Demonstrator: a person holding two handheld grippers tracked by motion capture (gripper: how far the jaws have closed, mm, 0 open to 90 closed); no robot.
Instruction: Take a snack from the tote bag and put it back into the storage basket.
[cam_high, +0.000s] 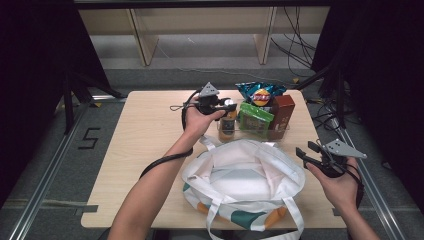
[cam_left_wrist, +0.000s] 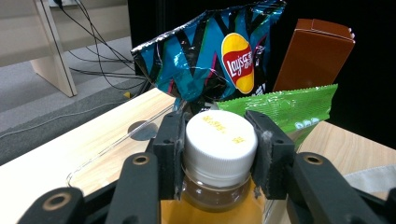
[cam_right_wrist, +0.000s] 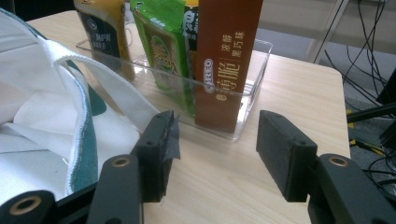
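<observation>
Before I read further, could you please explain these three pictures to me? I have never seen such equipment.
A person holds a two-jaw tool in each hand. One picture looks down from above the table; the other two come from cameras on the tools. The left hand-held gripper is closed on the white cap of a bottle, which stands in a clear tray with a chip bag, a green packet and a brown box. The right hand-held gripper is open and holds nothing. A white tote bag lies open nearby.

White-capped amber bottle (cam_left_wrist: 219, 154) stands upright in the clear tray (cam_right_wrist: 252, 77), cap clamped
</observation>
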